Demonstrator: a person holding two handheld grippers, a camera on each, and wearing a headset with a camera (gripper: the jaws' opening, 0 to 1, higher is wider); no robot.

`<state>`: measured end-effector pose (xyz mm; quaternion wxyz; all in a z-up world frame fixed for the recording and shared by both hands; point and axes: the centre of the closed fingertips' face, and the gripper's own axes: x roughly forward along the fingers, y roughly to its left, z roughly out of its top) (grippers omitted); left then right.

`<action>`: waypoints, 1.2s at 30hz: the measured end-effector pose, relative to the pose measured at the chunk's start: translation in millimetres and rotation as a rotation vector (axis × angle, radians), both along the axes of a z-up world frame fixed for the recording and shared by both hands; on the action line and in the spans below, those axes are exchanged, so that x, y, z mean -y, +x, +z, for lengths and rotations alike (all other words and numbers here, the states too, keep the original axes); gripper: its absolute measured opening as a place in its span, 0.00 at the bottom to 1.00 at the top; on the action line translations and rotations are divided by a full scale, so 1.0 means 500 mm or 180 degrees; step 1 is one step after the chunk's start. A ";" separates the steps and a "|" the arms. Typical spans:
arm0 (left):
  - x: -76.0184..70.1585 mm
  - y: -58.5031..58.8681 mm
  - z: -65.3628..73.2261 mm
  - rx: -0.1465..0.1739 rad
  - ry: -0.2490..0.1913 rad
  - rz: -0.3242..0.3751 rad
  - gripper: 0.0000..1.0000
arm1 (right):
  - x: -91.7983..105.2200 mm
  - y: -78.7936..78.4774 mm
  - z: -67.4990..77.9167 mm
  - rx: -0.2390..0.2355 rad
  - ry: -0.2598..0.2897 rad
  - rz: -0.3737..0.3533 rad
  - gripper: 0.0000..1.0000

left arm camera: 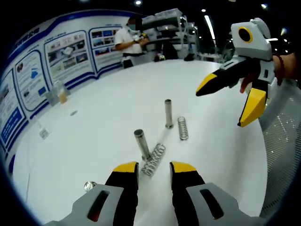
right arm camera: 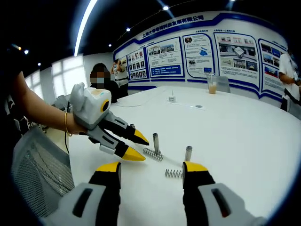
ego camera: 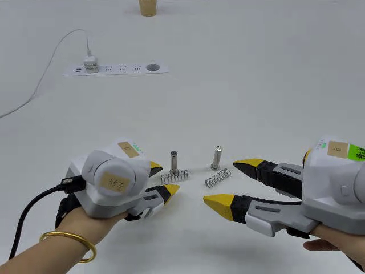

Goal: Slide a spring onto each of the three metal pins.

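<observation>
the white table takes up nearly everything in front of the person, wide and mostly bare. over its near edge the left gripper has its jaws a little apart with nothing between them, its tips on either side of one end of the left spring. the right gripper is spread wide and carries nothing, pointing in at the right spring. further back lie a power strip and a cup.

the job looks barely begun to me. i count two pins standing upright, the left pin and the right pin, and both are bare. each spring lies flat on the table at the foot of its pin, so none is on yet and the task asks for three.

the left gripper view looks straight along its jaws and has the left spring just ahead of the tips, plainer than from the head. it also has a small shiny thing on the table beside its jaws, too small to name. the right gripper view brings in the wall boards across the room.
</observation>
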<state>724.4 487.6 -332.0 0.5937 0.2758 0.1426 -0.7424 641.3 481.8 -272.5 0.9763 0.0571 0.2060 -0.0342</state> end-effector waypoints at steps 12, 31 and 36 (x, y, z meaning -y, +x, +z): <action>0.005 0.010 -0.015 0.0061 0.0093 -0.0016 0.22 | 0.003 -0.011 -0.012 -0.0027 0.0058 -0.0055 0.60; 0.005 0.005 -0.025 0.0269 0.0184 -0.0277 0.11 | 0.019 -0.023 -0.020 -0.0037 0.0115 -0.0214 0.57; 0.000 0.002 -0.026 0.0266 0.0185 -0.0277 0.10 | 0.021 -0.022 -0.018 -0.0029 0.0129 -0.0229 0.57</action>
